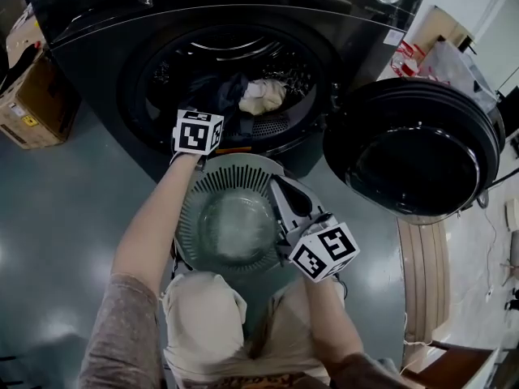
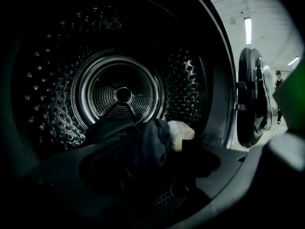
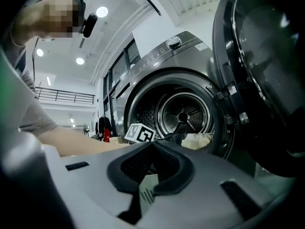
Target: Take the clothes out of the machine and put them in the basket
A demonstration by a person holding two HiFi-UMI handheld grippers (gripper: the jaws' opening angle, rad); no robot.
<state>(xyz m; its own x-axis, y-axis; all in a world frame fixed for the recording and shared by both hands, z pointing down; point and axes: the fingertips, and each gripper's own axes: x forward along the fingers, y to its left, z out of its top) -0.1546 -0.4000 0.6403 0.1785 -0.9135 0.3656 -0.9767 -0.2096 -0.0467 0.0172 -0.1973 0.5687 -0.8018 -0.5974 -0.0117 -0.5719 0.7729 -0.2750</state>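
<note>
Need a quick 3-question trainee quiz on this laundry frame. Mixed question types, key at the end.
1. True or false: the basket already holds clothes.
2. What are the right gripper jaws closed on? A) nothing B) the basket's rim C) a towel
3. Fill in: beside the dark garment at the mouth of the drum lies a ___ cloth.

Key
1. False: its bottom shows bare.
2. B
3. pale
</note>
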